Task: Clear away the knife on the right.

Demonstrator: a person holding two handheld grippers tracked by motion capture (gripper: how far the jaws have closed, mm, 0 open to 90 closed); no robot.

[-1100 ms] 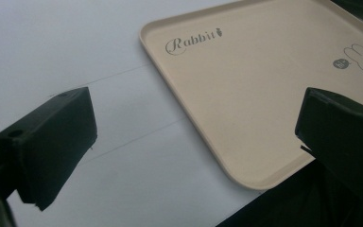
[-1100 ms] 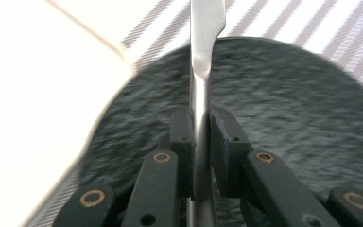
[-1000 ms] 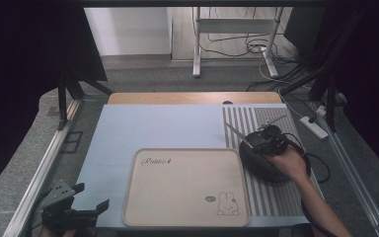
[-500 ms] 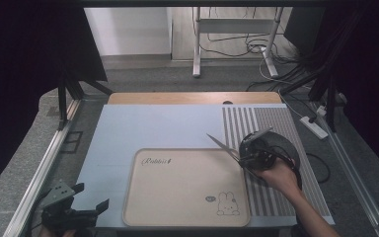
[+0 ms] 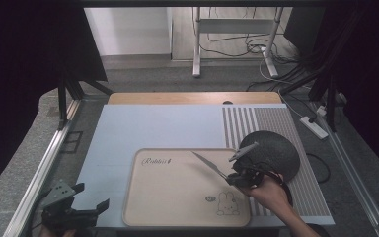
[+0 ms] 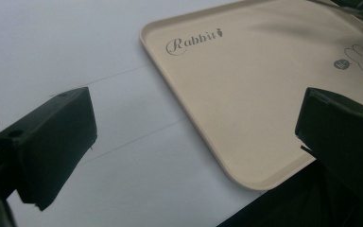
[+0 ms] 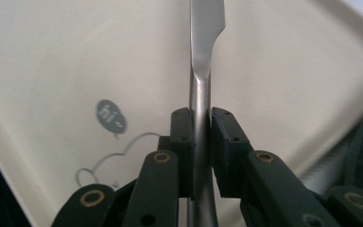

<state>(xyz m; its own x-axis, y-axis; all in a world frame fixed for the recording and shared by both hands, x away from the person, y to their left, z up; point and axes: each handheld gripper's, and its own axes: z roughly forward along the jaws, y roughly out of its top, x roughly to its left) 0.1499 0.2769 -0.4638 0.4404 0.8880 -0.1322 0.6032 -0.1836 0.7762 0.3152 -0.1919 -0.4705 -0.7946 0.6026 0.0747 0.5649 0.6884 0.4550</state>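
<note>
**Knife carried over the tray**

A pale blue counter (image 5: 148, 129) with a striped mat on its right half stands in a dim workroom, cables trailing on the floor behind. In the lower middle of the high view lies a beige tray (image 5: 177, 197) printed with "Rabbit" and a small rabbit drawing.

A second ago the right gripper (image 5: 238, 174) was at the dark round plate (image 5: 271, 150) right of the tray; now it sits further left, at the tray's right edge, so the knife (image 5: 208, 164) reaches out above the tray's upper right part. That suggests the knife is on its way from the plate to the tray, not yet set down.

In the right gripper view the jaws are clamped on the knife's metal handle (image 7: 201, 118), the blade running straight up and away from them over the tray.

The left gripper (image 5: 74, 210) waits at the lower left corner of the high view, jaws wide apart, just off the tray's near corner.
</note>
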